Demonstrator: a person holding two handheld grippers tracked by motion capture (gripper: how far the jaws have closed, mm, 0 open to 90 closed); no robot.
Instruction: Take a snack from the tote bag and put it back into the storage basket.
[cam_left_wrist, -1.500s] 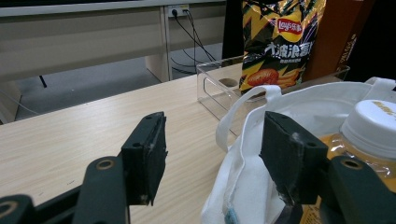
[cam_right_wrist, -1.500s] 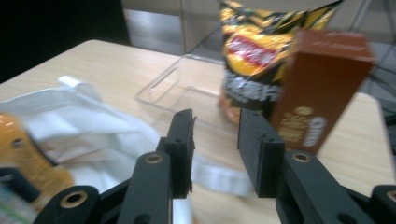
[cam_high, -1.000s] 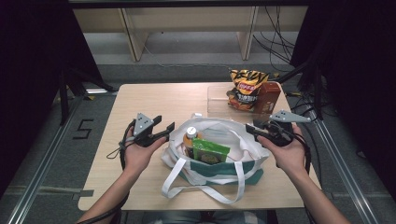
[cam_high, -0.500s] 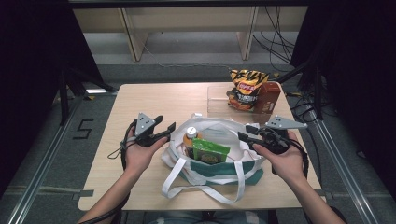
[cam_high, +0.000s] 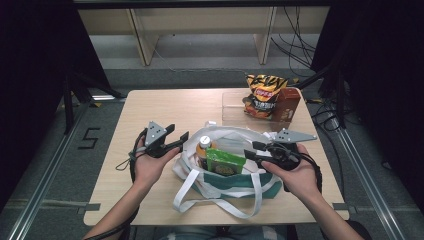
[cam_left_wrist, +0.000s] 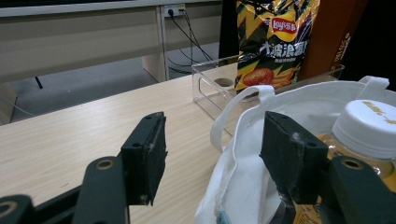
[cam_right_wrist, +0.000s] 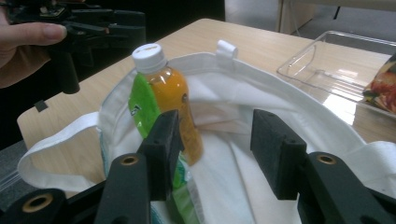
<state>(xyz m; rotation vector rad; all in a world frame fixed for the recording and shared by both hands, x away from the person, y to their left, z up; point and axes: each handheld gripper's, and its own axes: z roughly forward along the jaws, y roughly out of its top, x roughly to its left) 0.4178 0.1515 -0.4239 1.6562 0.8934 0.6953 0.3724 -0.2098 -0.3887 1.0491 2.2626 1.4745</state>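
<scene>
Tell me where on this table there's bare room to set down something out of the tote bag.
Free: the far left tabletop between the clear tray and the left edge, and the near left corner beside the tote bag. Crowded: the far right, with the chip bag and brown box.

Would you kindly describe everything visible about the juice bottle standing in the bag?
The juice bottle is clear plastic, filled with orange liquid, with a white screw cap and a green label on one side. It stands roughly upright inside the open white cloth bag, near its left end, with cap and shoulders above the rim. A green packet lies against it. The right gripper, jaws open, hovers over the bag close to it; neither jaw touches it.
</scene>
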